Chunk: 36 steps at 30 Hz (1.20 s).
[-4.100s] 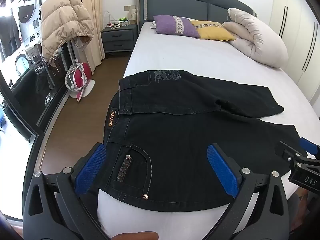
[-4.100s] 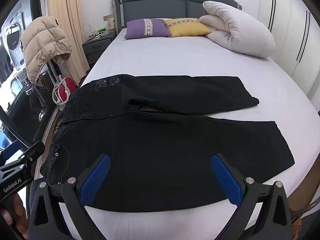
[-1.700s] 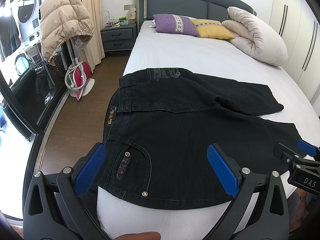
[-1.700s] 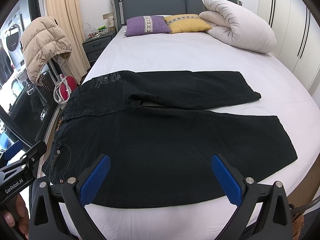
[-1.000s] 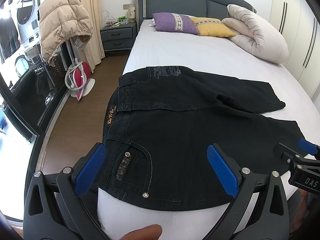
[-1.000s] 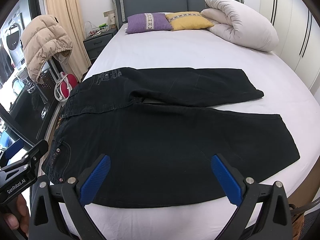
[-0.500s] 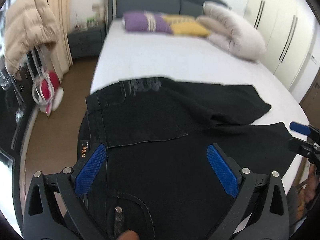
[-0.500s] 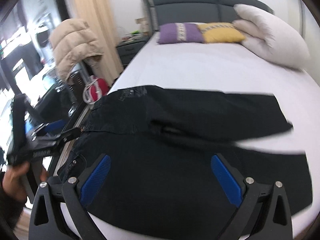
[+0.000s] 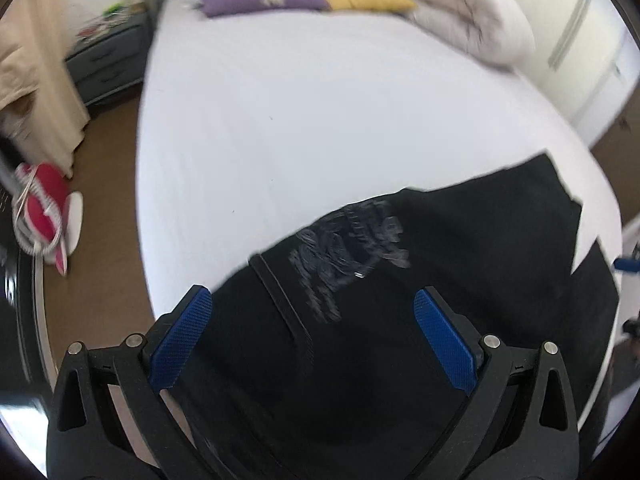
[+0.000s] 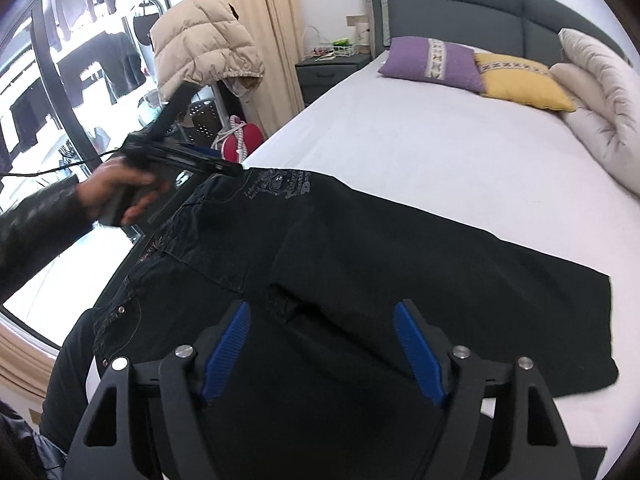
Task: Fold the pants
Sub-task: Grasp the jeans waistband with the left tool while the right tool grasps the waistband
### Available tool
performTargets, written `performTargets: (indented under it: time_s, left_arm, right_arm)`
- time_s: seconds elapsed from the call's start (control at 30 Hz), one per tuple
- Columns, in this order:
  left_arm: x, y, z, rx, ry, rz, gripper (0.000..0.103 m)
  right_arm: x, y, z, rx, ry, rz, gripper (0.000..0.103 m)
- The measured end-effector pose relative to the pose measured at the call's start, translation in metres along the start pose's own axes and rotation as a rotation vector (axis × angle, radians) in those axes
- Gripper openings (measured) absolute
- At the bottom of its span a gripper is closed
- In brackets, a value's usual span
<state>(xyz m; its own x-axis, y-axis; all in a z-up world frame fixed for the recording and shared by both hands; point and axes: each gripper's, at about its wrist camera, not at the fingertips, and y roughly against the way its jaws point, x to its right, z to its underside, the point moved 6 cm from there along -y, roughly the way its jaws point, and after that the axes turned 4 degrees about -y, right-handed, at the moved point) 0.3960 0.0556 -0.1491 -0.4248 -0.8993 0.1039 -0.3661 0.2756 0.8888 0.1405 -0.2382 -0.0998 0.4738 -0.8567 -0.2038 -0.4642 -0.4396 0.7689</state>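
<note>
Black jeans [image 10: 400, 248] lie spread flat on the white bed [image 10: 440, 152], waist to the left, with the two legs running right. A pale print marks the far back pocket [image 9: 352, 248]. My left gripper [image 9: 312, 320] hangs open just above the far waistband corner by that print, with nothing between its pads. In the right wrist view a hand [image 10: 120, 192] holds this left gripper [image 10: 192, 160] at the waist. My right gripper [image 10: 320, 340] hovers over the crotch. Its jaws are closing, and the fabric below them is not pinched.
At the headboard [image 10: 460, 4] lie a purple pillow [image 10: 432, 64], a yellow pillow [image 10: 524, 80] and a rolled duvet [image 10: 600, 112]. Left of the bed stand a nightstand [image 10: 332, 72] and a beige puffer jacket [image 10: 204, 44] on a rack. A red item [image 9: 40, 212] is on the floor.
My left gripper swept forward and tipped down, from the near waist corner to the far printed pocket. My right gripper swung left toward the crotch, and its jaws narrowed.
</note>
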Motion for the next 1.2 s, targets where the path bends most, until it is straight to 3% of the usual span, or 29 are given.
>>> performTargets:
  time_s: [0.23, 0.33, 0.5, 0.57, 0.73, 0.97, 1.2]
  left_arm:
    - [-0.022, -0.05, -0.011, -0.088, -0.087, 0.062, 0.09]
    - [-0.029, -0.06, -0.018, -0.117, -0.108, 0.09, 0.067]
    - [-0.041, -0.072, -0.026, -0.157, -0.138, 0.091, 0.058]
    - [-0.043, -0.073, -0.029, -0.156, -0.144, 0.09, 0.036]
    - [-0.044, -0.072, -0.031, -0.145, -0.178, 0.048, 0.009]
    - [-0.038, -0.037, -0.037, 0.026, -0.264, -0.073, 0.007]
    - [-0.046, 0.024, -0.029, 0.19, -0.279, -0.089, 0.007]
  right_arm:
    - [0.013, -0.034, 0.002, -0.071, 0.021, -0.029, 0.067]
    - [0.015, -0.041, 0.0, -0.084, 0.036, -0.048, 0.065]
    - [0.01, -0.045, -0.007, -0.087, 0.059, -0.064, 0.065]
    - [0.01, -0.051, -0.013, -0.084, 0.064, -0.064, 0.065]
    - [0.008, -0.059, -0.029, -0.073, 0.073, -0.074, 0.065]
    - [0.006, -0.084, -0.08, -0.066, 0.177, -0.034, 0.064]
    - [0.0, -0.136, -0.119, -0.144, 0.307, 0.004, 0.061]
